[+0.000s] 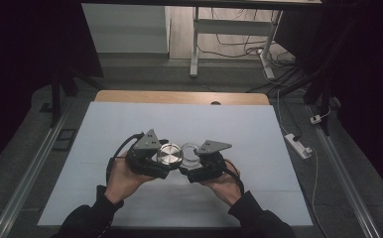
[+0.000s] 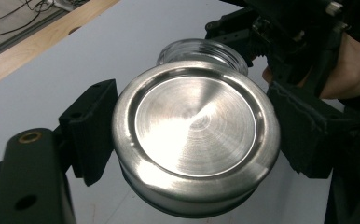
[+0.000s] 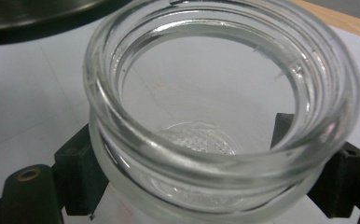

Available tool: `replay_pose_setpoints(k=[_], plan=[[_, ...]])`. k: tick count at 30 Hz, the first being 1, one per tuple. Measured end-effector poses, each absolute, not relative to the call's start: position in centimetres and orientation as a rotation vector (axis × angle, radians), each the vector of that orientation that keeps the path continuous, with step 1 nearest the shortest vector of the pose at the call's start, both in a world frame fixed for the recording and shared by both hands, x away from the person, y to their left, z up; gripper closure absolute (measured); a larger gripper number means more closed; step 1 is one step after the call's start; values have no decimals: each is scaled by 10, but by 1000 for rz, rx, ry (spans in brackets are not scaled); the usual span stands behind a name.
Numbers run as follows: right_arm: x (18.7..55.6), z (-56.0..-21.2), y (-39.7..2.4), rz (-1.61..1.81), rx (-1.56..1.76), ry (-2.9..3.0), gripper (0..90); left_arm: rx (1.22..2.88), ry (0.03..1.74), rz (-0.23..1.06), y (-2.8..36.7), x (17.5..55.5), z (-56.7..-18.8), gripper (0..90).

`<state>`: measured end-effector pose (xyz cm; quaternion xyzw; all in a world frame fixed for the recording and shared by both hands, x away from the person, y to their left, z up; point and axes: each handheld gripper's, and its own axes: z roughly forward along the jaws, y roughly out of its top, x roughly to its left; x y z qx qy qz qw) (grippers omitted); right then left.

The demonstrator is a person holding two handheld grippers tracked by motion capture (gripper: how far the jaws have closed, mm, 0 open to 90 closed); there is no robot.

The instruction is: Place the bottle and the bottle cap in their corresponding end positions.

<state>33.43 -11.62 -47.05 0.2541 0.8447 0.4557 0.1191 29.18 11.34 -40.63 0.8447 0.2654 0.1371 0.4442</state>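
Observation:
A round brushed-metal lid (image 1: 170,154) is clamped between the jaws of my left gripper (image 1: 163,159); in the left gripper view the lid (image 2: 194,135) faces the camera, with a black pad pressing each side. My right gripper (image 1: 192,161) is shut on a clear glass jar (image 1: 191,152) just right of the lid. In the right gripper view the jar (image 3: 225,121) shows its open threaded mouth and is empty, its sides pinched by the two pads. Lid and jar are held close together above the middle of the white mat, and the jar's rim (image 2: 201,49) peeks out behind the lid.
A white mat (image 1: 130,124) covers the wooden table (image 1: 179,96). Beyond the far edge stand a white desk frame (image 1: 195,44) and loose cables on the floor. A power strip (image 1: 298,145) lies off the table's right side. Metal rails run along both sides.

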Motion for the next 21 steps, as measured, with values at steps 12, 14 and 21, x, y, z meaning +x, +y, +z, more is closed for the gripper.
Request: replay_pose_setpoints(k=[12,14,21], plan=[[346,-468,-122,1330,774,2449,154,2099,645,312,117,287,-413,207],[349,-468,-122,1326,778,2446,154,2104,641,303,117,286,-416,207],[358,-470,-120,1313,790,2449,154,2121,626,278,114,285,-429,207]])
